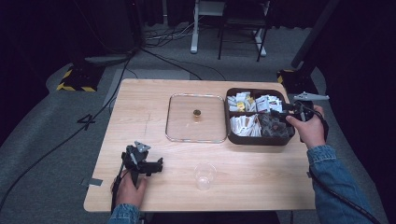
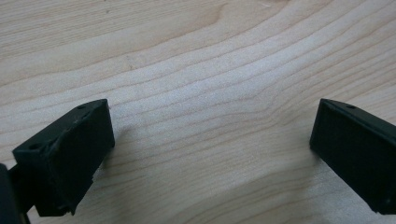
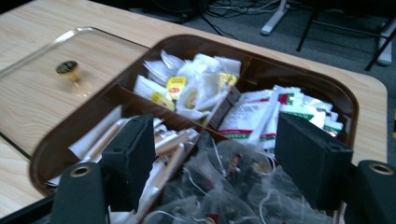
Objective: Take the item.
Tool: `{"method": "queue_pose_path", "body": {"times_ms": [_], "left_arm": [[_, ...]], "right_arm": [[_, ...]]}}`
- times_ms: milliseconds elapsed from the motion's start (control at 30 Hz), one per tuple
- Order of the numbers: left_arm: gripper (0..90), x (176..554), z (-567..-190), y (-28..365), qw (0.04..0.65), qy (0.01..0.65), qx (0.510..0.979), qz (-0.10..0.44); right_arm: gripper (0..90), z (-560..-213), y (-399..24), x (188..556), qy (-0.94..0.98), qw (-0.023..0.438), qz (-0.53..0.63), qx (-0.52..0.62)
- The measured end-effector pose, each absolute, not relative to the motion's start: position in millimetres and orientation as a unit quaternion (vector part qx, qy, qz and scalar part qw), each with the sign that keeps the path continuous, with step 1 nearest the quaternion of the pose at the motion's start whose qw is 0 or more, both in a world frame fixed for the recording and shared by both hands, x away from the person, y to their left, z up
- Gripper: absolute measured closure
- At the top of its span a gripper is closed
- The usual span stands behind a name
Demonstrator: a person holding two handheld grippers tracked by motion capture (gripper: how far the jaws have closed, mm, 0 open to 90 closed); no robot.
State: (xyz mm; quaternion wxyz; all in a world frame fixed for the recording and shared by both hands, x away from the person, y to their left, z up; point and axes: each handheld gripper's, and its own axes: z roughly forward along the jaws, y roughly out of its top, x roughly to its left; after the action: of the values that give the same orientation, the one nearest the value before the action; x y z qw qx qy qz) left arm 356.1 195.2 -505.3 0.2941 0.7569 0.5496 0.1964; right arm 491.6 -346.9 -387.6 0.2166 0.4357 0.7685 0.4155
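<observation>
Hovering over the box, the right gripper is held with fingers apart above light, crushable tea bags; the left gripper is spread too.

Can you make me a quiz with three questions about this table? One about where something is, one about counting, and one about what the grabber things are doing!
1. Where does the flat clear lid with the small gold knob lie?
A. On the wooden table, left of the dark brown box
B. On top of the box
C. On the floor

2. How many compartments does the dark brown divided box have?
A. Two
B. Four
C. Six

3. What is the left gripper doing?
A. Squeezing the cup
B. Open over bare wood
C. Holding the lid

Answers: 1 A, the lid lies flat on the table beside the box. 2 B, crossed dividers make four sections of packets and tea bags. 3 B, its jaws stand wide apart with nothing between them; the clear plastic cup stands alone.
</observation>
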Motion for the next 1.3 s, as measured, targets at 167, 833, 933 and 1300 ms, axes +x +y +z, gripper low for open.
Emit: {"method": "queue_pose_path", "body": {"times_ms": [167, 833, 933, 1300], "left_arm": [[0.2, 356, -505, 195, 0.294, 0.55, 0.757, 0.196], [0.1, 356, -505, 195, 0.294, 0.55, 0.756, 0.197], [0.2, 356, -505, 195, 0.294, 0.55, 0.757, 0.197], [0.1, 356, -505, 195, 0.294, 0.55, 0.756, 0.197]], "right_arm": [[31.8, -400, -355, 495, 0.773, 0.213, 0.396, 0.447], [58.6, -433, -359, 501, 0.814, 0.189, 0.327, 0.441], [74.3, -432, -358, 500, 0.822, 0.186, 0.322, 0.432], [90.0, -424, -356, 495, 0.825, 0.195, 0.324, 0.421]]}}
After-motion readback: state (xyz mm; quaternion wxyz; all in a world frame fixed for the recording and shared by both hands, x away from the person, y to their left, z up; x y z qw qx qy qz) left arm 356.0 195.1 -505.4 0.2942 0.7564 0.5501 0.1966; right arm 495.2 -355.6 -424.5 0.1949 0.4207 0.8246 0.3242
